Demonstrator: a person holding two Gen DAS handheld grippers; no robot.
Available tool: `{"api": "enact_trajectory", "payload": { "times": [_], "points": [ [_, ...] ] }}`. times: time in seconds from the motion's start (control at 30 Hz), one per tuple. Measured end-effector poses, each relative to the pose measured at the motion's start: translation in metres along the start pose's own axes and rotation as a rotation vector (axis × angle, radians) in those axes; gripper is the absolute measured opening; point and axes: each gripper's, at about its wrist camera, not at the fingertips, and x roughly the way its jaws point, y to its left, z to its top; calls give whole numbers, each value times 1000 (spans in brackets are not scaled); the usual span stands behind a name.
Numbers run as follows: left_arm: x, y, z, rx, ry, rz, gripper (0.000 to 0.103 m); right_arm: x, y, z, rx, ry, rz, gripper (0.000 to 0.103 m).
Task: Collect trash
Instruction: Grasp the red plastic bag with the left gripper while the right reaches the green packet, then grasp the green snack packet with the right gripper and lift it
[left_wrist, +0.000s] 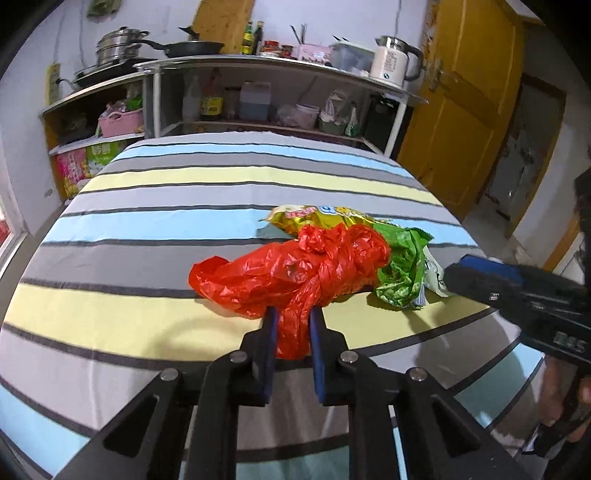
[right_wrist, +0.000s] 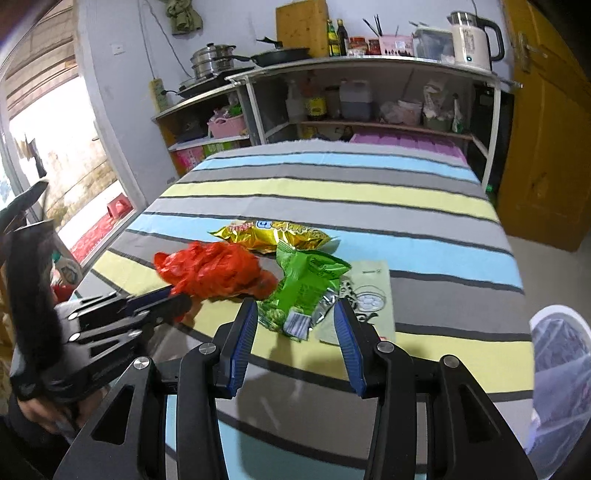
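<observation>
A crumpled red plastic bag (left_wrist: 291, 273) lies on the striped tablecloth (left_wrist: 147, 221). My left gripper (left_wrist: 291, 317) is shut on its near end. It also shows at the left of the right wrist view (right_wrist: 177, 295), holding the red bag (right_wrist: 214, 269). A green snack wrapper (right_wrist: 306, 280) lies beside the bag, and a yellow snack wrapper (right_wrist: 273, 236) lies behind it. My right gripper (right_wrist: 295, 310) is open, with its jaws on either side of the green wrapper's near end. A pale flat packet (right_wrist: 369, 295) lies right of the green wrapper.
A bin lined with a white bag (right_wrist: 561, 369) stands at the table's right edge. Shelves (right_wrist: 369, 92) with pots, bottles and a kettle stand behind the table. A yellow door (left_wrist: 469, 103) is at the right. A window (right_wrist: 55, 166) is at the left.
</observation>
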Motion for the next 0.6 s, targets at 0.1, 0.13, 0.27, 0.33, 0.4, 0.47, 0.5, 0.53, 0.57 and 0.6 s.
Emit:
{"api": "enact_trajectory", "payload": {
  "times": [0.1, 0.13, 0.27, 0.33, 0.4, 0.47, 0.5, 0.53, 0.57, 0.6],
  "points": [
    [-7, 7, -2, -26, -19, -2, 16, 11, 2, 3, 16, 16, 1, 44],
    [-9, 9, -2, -30, -24, -4, 16, 12, 2, 3, 21, 21, 0, 44],
    [-12, 14, -2, -44, -35, -11, 16, 24, 1, 7, 41, 41, -8, 44],
    [-12, 16, -2, -51, -39, -13, 16, 29, 1, 7, 47, 51, -14, 44],
    [-11, 16, -2, -57, -39, -17, 16, 35, 3, 8, 47, 62, -21, 44],
    [-11, 17, -3, -61, -39, -21, 16, 40, 4, 9, 48, 73, -31, 44],
    [-11, 16, -4, -61, -39, -21, 16, 42, 5, 10, 49, 78, -34, 44],
    [-11, 17, -4, -62, -38, -22, 16, 43, 5, 10, 50, 81, -37, 44],
    [-11, 17, -4, -61, -38, -23, 16, 44, 6, 9, 51, 82, -40, 39],
    [-11, 17, -5, -62, -38, -23, 16, 45, 5, 9, 53, 84, -46, 33]
  ]
}}
